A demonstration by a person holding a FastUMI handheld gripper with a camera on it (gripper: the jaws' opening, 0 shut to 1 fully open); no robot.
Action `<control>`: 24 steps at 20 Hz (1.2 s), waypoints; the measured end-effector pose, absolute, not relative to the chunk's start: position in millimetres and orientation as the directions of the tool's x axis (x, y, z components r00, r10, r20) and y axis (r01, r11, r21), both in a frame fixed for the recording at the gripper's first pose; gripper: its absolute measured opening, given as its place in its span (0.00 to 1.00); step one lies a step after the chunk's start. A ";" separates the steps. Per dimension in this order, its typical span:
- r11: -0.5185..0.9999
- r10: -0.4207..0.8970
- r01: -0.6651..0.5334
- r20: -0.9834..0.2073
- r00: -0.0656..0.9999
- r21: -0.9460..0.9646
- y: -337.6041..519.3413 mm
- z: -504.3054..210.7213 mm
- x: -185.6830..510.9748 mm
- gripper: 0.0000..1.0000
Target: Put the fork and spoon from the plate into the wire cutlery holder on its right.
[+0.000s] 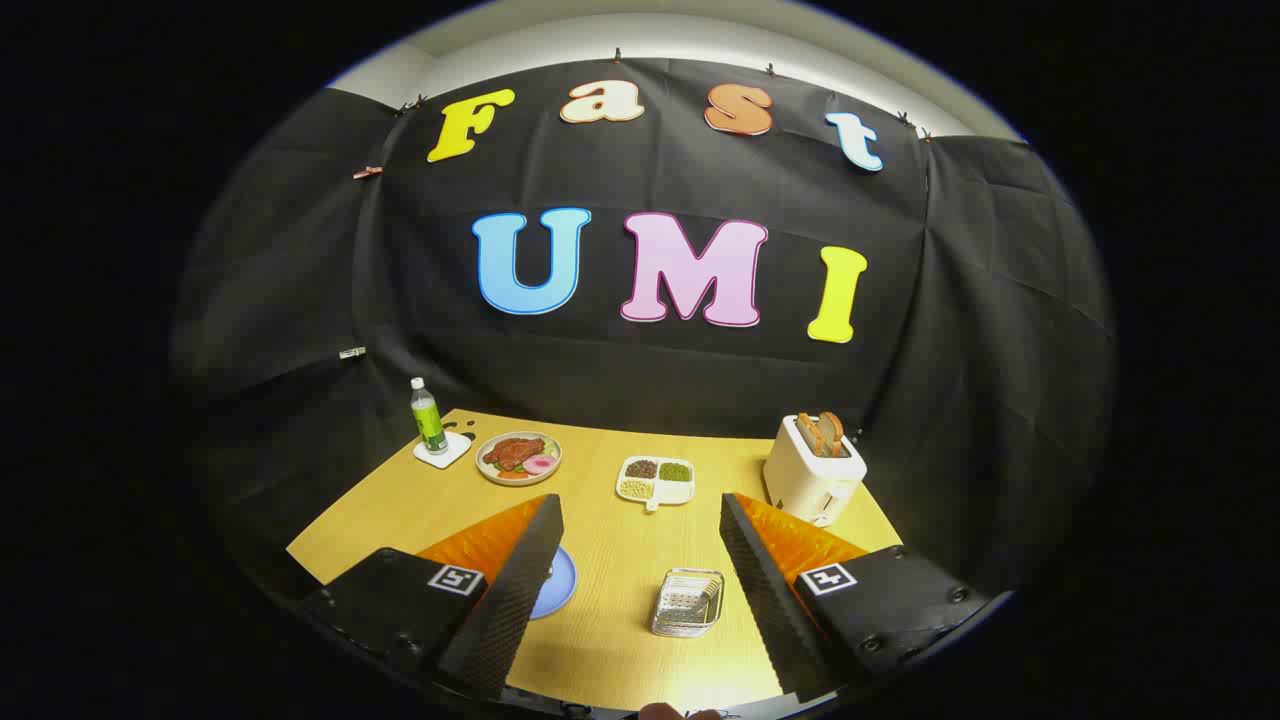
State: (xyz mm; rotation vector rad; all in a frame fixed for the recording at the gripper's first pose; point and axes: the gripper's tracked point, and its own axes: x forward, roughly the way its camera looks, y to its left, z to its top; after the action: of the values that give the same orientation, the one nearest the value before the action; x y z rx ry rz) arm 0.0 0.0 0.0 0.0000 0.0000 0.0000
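The gripper [640, 560] hung above the table [610, 545] with jaws wide apart, holding nothing. The blue plate [556, 583] lay mostly hidden behind the left finger, its cutlery unseen; the wire cutlery holder [687, 602] stood just right. Such cutlery would likely be light, stiff and slippery, best pinched mid-handle.

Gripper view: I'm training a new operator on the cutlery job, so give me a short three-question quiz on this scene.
1. True or false: the gripper has its fingers spread wide with nothing between them.
2. Which item stands at the far right of the light wooden table? A) white toaster with bread slices B) green plastic bottle C) round plate of meat and vegetables
3. Fill in: the square wire cutlery holder sits to the right of the round ____ plate, which is partly hidden behind one finger.

Key: 1 true; 2 A; 3 blue.
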 end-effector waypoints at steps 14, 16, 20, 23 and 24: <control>1.000 0.023 -0.023 0.005 1.000 0.010 7.7 5.8 23.8 0.98; 1.000 0.025 -0.025 -0.006 1.000 0.014 9.5 2.8 29.1 0.98; 0.999 0.023 -0.022 -0.029 0.999 0.028 13.2 -6.3 39.8 0.98; 0.999 0.032 -0.030 -0.068 0.997 0.037 20.8 -17.8 46.1 0.98; 0.998 0.043 -0.040 -0.078 0.996 0.038 24.6 -20.5 47.3 0.98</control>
State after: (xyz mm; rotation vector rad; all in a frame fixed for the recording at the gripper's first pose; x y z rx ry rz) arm 47.3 24.6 -20.5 0.0367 0.0792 0.0411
